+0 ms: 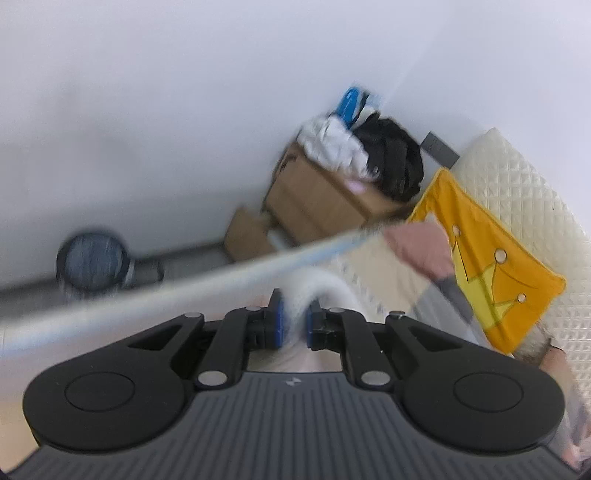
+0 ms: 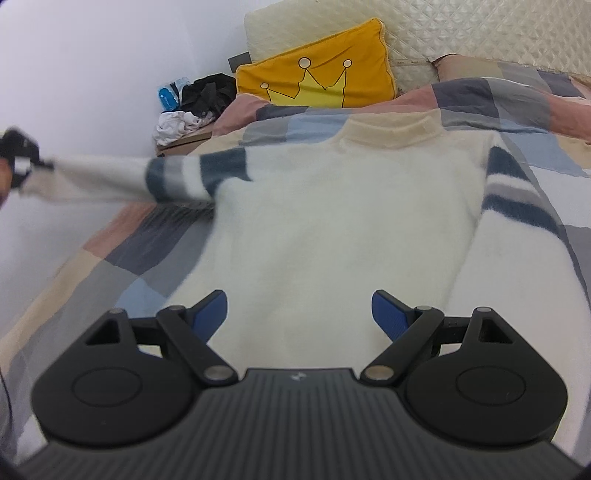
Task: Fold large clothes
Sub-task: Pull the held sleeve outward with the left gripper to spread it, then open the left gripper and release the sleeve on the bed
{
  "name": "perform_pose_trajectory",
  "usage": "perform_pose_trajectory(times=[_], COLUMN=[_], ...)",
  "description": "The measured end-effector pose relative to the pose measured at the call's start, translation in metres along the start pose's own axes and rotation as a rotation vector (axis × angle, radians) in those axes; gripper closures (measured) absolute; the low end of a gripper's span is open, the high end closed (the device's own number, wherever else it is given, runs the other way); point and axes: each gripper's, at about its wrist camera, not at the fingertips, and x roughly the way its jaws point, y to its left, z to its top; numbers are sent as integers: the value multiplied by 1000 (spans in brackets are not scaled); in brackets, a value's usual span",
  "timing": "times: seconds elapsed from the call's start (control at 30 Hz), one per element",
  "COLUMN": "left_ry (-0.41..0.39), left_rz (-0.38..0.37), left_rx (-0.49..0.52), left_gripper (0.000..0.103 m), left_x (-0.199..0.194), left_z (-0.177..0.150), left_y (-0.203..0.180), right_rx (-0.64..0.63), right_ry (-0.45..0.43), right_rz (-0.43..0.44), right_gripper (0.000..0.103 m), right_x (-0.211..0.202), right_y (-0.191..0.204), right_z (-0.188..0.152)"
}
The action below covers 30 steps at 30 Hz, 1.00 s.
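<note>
A white fuzzy sweater (image 2: 332, 221) with a cream collar and dark blue sleeve stripes lies flat on the bed. Its left sleeve (image 2: 122, 177) is stretched out to the left, lifted off the bed. My left gripper (image 1: 294, 325) is shut on the cuff of that sleeve (image 1: 317, 291), white fabric pinched between its blue pads. In the right wrist view the left gripper (image 2: 22, 155) shows at the far left edge, blurred. My right gripper (image 2: 299, 314) hovers open over the sweater's lower body, nothing between its fingers. The right sleeve (image 2: 517, 192) lies along the body.
The bed has a checked quilt (image 2: 110, 258) in pink, grey and blue. A yellow crown cushion (image 2: 317, 74) and a cream quilted pillow (image 2: 295, 29) sit at the head. A cardboard box (image 1: 317, 195) piled with clothes stands by the wall, a round object (image 1: 94, 262) on the floor.
</note>
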Motion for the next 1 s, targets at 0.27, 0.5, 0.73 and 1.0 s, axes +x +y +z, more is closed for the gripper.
perform_pose_trajectory(times=[0.27,0.5,0.73,1.0], left_ry=[18,93,105,115], left_rz=[91,154,121,104], left_rx=[71,176,220,230], left_gripper=[90,90,86,37], left_x=[129,214,233,186], left_z=[19,-25,-40,-41], left_y=[-11,31,47,44], right_rx=[-85,-71,-49,-69], right_ry=[42,94,127,119], right_rz=[-23,-36,-41,-54], right_gripper=[16,16,16,16], right_x=[29,53,65,64], right_y=[12,11,11,16], right_z=[0,-7,-8,-7])
